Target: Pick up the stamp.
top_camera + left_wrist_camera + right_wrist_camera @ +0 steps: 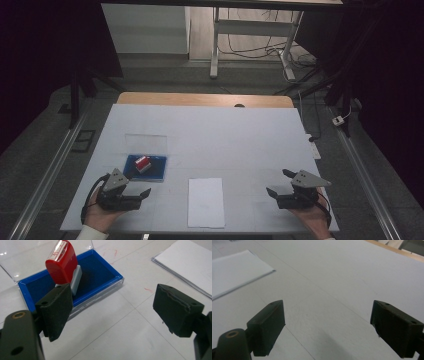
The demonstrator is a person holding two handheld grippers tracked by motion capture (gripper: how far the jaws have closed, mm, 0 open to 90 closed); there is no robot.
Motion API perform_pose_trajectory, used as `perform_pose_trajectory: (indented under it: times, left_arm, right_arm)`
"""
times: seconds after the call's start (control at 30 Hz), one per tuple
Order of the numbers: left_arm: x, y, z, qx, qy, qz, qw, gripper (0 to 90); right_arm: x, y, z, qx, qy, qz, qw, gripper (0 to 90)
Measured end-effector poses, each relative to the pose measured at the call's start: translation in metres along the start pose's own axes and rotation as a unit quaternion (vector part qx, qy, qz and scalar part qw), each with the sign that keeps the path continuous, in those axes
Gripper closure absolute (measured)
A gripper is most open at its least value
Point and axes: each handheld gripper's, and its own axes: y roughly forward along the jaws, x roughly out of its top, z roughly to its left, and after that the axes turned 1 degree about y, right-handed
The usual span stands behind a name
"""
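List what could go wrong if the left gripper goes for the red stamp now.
1. The red-handled stamp stands tilted on the blue ink pad; a push from one jaw of the open left gripper may tip it over.
2. The pad's clear plastic case looks light and could slide along the white table cover.
3. An inked stamp carried carelessly might smear the white paper sheet.

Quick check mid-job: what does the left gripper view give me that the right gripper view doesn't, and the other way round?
Left gripper view: the red stamp standing in the blue ink pad tray, its clear lid folded back, and red marks on the table. Right gripper view: the wooden table edge at the far side. Both: the white paper stack on the white table cover, and the view's own black jaws wide apart with nothing between them.
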Motion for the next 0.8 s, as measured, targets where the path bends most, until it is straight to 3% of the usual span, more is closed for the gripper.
perform_pose_trajectory:
  times: [0.1,0.53,0.8]
  left_arm:
    - [0.0002,0.0003,-0.0006,-0.001,0.004,-0.002,1.0,16.7]
    - [0.0013,-0.0027,-0.002,0.003,0.017,-0.006,0.9998,17.6]
    - [0.0028,-0.0051,-0.002,0.004,0.023,-0.006,0.9997,18.9]
  right_arm:
    - [0.0,0.0007,0.0,0.018,0.005,-0.017,0.9997,13.9]
    - [-0.0013,0.0016,0.0021,0.004,-0.006,0.008,0.9999,18.6]
    - [-0.0028,0.0,0.0002,0.005,0.0,0.0,1.0,21.2]
